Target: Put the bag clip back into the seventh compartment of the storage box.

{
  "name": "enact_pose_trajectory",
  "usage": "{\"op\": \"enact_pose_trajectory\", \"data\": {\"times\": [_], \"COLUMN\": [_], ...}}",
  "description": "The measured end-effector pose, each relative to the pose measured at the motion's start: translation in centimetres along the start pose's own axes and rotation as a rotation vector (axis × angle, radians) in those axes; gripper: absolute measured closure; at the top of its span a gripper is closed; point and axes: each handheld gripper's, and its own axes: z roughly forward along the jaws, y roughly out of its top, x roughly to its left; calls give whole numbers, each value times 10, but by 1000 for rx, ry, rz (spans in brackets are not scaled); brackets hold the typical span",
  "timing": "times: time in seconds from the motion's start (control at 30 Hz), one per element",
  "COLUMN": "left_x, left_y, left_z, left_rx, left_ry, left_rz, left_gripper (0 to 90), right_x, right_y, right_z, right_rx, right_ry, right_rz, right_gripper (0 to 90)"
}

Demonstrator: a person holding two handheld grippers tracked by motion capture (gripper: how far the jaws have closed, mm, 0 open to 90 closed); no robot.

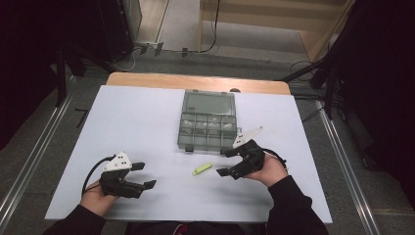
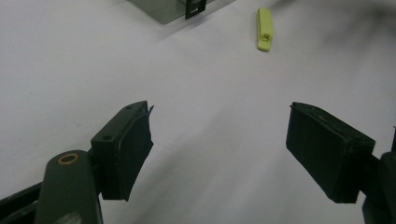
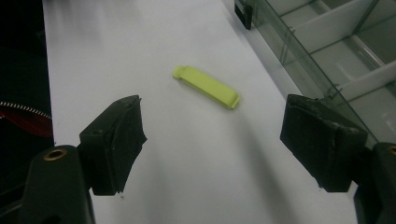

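A small yellow-green flat clip [image 1: 201,169] lies on the white table cover, just in front of a clear compartment box [image 1: 208,120] whose lid is folded back. My right gripper [image 1: 224,162] stands open immediately right of the clip, jaws pointing left toward it, with nothing between them. In the right gripper view the clip [image 3: 206,87] lies ahead of the open gripper [image 3: 212,135], with the box wall [image 3: 327,42] beside it. My left gripper [image 1: 145,175] rests open at the front left, empty. In the left gripper view the clip [image 2: 264,29] lies far beyond the wide-apart gripper [image 2: 219,140].
The white cover [image 1: 147,122] spans the table, with a wooden edge [image 1: 195,81] at the back. The box's compartments hold small pale items. A box corner with a black latch [image 2: 194,7] shows in the left gripper view. Dark stands and cables surround the table.
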Motion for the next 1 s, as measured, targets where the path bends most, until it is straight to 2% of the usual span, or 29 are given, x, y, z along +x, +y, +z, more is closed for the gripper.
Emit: {"op": "enact_pose_trajectory", "data": {"times": [0.27,0.4,0.43,0.9,1.0], "left_x": [1,4,3,-3,-3], "left_y": [0,-1,-2,-4,-5], "left_z": [-1,-2,-2,-2,-3], "left_rx": [-4,-27,-23,-7,-3], "left_ry": [2,8,10,20,23], "left_rz": [2,-26,-28,-20,-25], "left_gripper": [217,217,217,217,217], "right_x": [0,0,0,-1,-3], "right_y": [12,15,18,34,38], "right_z": [9,14,17,31,37], "right_rx": [34,49,61,103,133], "right_ry": [34,46,55,95,99], "right_rz": [-35,-52,-69,-159,-189], "right_gripper": [226,230,233,239,242]}}
